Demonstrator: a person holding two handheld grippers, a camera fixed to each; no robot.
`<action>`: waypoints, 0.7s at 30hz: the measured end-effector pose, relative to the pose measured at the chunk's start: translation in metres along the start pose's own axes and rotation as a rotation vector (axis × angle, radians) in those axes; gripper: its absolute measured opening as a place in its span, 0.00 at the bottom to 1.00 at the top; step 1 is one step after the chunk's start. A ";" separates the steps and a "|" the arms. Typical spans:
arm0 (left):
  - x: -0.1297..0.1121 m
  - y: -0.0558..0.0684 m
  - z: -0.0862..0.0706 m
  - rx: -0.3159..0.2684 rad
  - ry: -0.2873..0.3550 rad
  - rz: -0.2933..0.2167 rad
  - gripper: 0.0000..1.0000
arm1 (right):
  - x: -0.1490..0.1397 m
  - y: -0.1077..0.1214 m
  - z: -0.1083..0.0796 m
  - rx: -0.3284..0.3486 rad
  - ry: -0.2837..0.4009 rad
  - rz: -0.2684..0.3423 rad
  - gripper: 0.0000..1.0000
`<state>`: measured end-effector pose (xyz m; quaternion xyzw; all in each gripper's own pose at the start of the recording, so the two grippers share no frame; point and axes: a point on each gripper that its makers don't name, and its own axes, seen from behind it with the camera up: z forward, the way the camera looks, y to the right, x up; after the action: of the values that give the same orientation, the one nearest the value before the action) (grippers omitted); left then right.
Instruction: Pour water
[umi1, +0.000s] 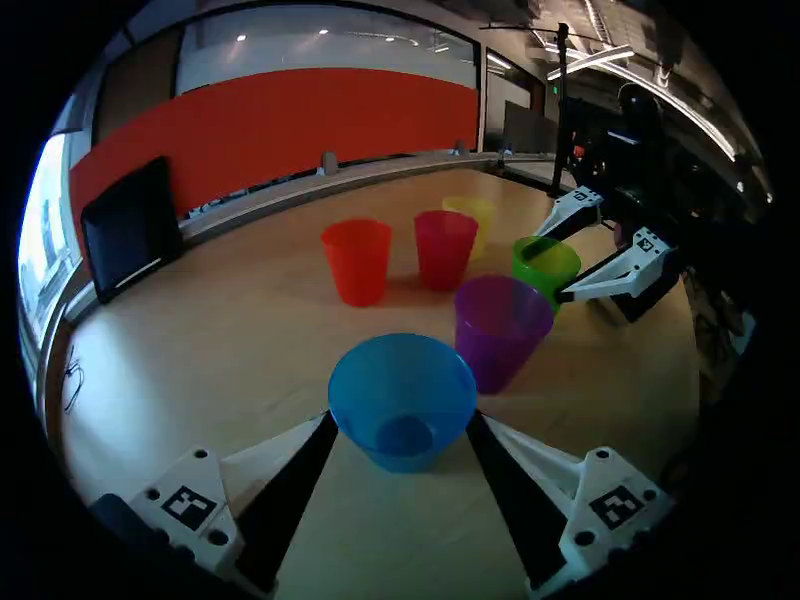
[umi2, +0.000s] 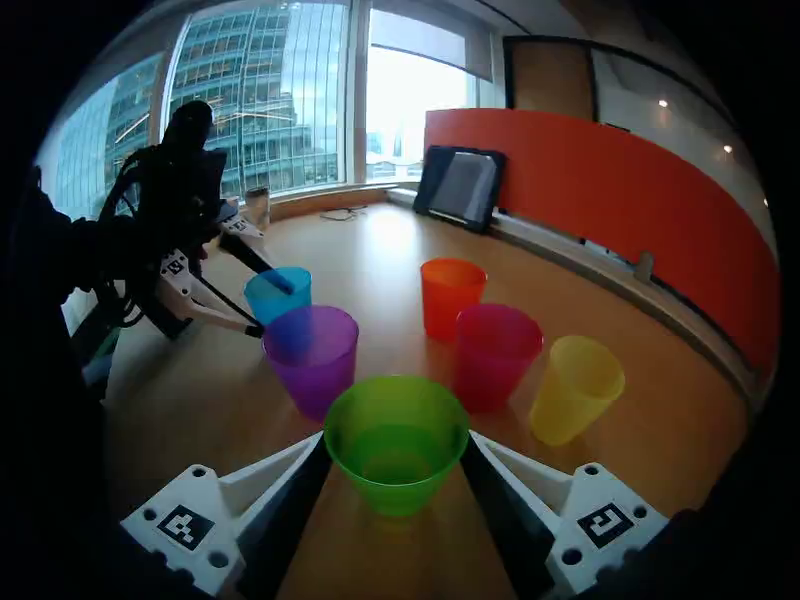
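A blue cup (umi1: 402, 385) stands on the wooden table (umi1: 220, 340), and my left gripper (umi1: 400, 425) is shut on it, one finger pressed on each side. In the right gripper view the same blue cup (umi2: 278, 290) sits in the left gripper (umi2: 277, 309) at the far left. My right gripper (umi2: 397, 445) is shut on a green cup (umi2: 396, 435), which also stands on the table (umi2: 200, 400). In the left gripper view the right gripper (umi1: 550, 266) holds that green cup (umi1: 545, 262) at the right. I cannot tell whether either cup holds water.
A purple cup (umi1: 500, 330) stands close between the blue and green ones. Orange (umi1: 357, 260), magenta (umi1: 444, 248) and yellow (umi1: 472, 212) cups stand behind. A dark tablet (umi1: 130, 230) leans at the table's far edge. A person in dark clothing (umi2: 165, 200) holds the left gripper.
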<state>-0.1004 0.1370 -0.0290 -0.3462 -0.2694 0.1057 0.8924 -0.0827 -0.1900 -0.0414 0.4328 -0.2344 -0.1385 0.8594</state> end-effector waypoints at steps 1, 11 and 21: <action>0.000 0.000 0.000 -0.001 -0.001 -0.002 0.96 | 0.000 0.000 0.000 -0.001 -0.001 -0.001 0.90; 0.000 -0.002 -0.003 0.000 0.000 -0.019 0.97 | -0.002 0.000 0.000 -0.006 0.004 0.009 0.91; -0.003 0.000 -0.005 -0.004 -0.003 -0.029 0.96 | -0.007 0.002 -0.002 -0.023 0.003 0.025 0.92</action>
<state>-0.1002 0.1332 -0.0334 -0.3440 -0.2760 0.0927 0.8927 -0.0872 -0.1846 -0.0425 0.4201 -0.2366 -0.1299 0.8664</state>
